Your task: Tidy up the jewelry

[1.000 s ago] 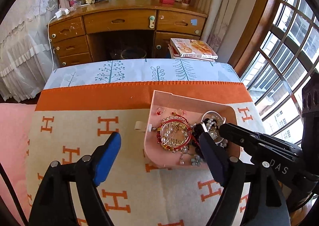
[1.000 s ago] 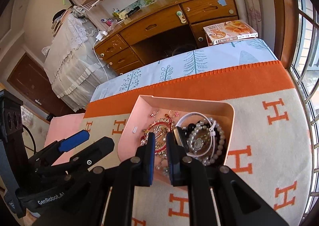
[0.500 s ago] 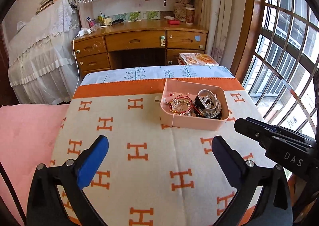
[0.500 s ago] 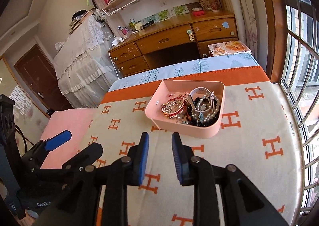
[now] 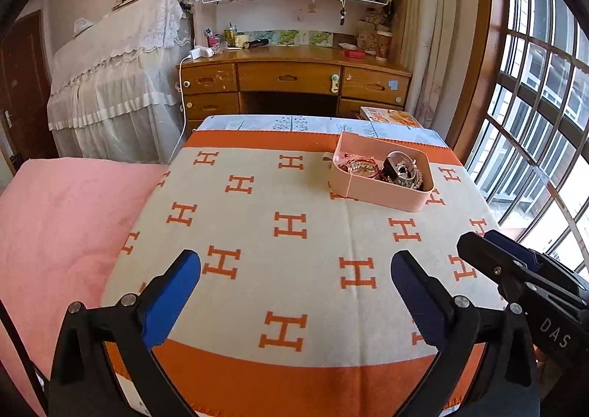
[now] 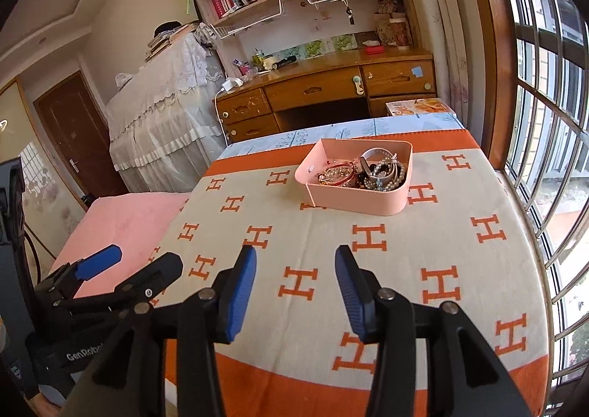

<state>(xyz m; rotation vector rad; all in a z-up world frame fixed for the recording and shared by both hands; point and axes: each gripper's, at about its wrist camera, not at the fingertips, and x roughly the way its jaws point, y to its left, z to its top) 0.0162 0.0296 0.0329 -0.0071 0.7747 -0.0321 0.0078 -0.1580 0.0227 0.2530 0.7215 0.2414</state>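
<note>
The left gripper and the right gripper both hang with fingers spread and hold nothing, above the near part of the blanket. The pink tray, heaped with bracelets, sits well apart, toward the far side.

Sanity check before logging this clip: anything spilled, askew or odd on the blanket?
Nothing spilled. The jewelry sits heaped inside the pink tray, tangled rather than sorted. The tray lies slightly skewed to the blanket pattern. Left gripper and right gripper are open, empty.
</note>
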